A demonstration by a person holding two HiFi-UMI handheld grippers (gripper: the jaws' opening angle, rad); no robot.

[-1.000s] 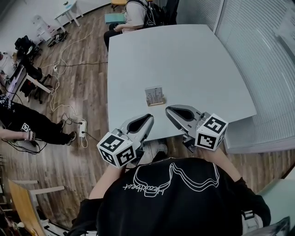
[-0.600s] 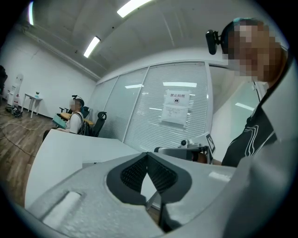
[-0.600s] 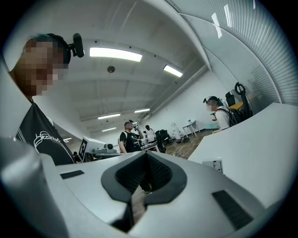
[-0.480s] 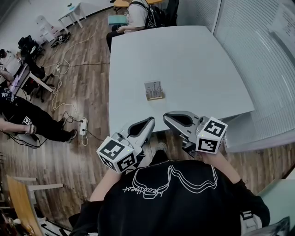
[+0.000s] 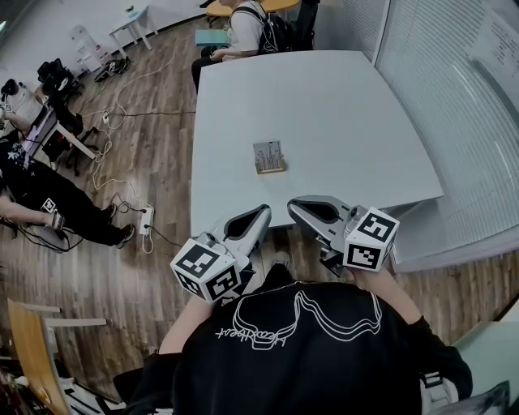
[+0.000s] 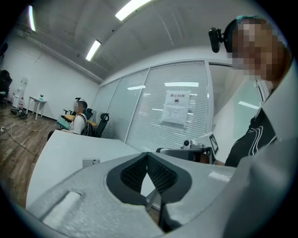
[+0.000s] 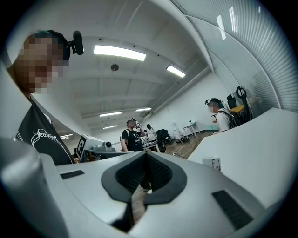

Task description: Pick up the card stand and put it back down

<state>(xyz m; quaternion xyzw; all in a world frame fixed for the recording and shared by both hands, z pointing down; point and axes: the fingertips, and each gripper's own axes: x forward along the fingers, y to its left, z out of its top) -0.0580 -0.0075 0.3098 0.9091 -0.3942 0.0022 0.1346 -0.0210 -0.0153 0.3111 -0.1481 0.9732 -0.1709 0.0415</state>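
**While the card stand rests alone on the bench, both grippers hang shut**

Where the head view looks down, the card stand stands upright on the white bench. It is in the near half of the top and nothing touches it. The left gripper and the right gripper are held by the bench's near edge, in front of the person's chest and well apart from the stand.

In the left gripper view, the dark ribbed fingers meet at the tip with nothing between them. The right gripper's fingers are likewise pressed together and empty. The two tips angle toward each other, near but not touching.

From the left gripper view the stand shows small on the bench top at the left, with the right gripper beyond it. From the right gripper view it shows at the right.

A seated person is at the bench's far end. Another person sits at the left near a power strip on the wooden floor. A glass wall with blinds runs along the right.
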